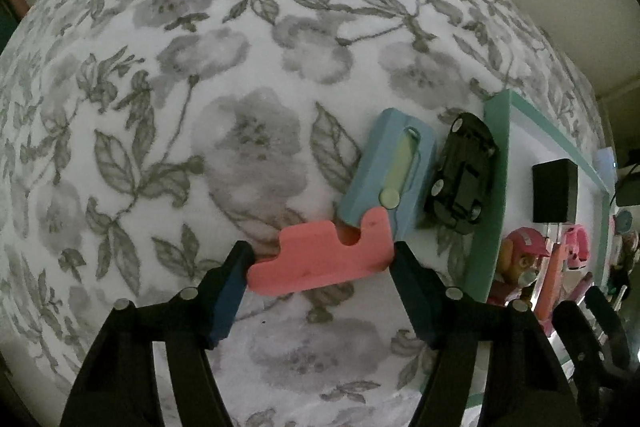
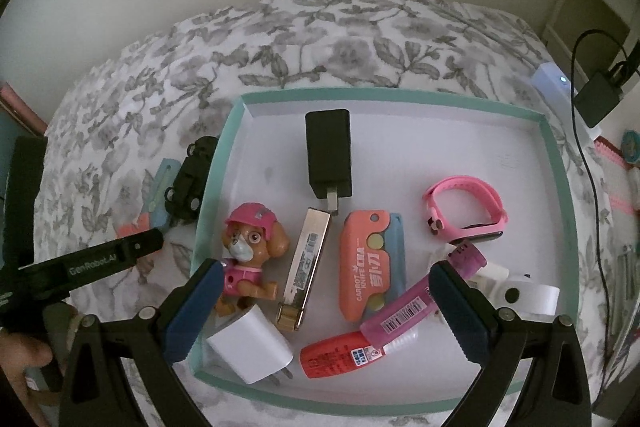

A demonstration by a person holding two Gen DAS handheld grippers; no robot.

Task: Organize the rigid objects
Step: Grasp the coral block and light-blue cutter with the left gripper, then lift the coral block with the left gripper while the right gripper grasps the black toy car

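On the floral bedspread, a toy knife lies with its blue body and its coral handle folded out. My left gripper is shut on the coral handle, one pad against each end. A black toy car lies beside the blue body, against the mint tray's rim. In the right wrist view my right gripper hangs open over the tray with nothing between its pads. The knife and car lie left of the tray.
The tray holds a black charger, a pup figure, a gold clip, a second coral knife, a pink watch, a white plug and tubes. A power strip with cables lies right of it.
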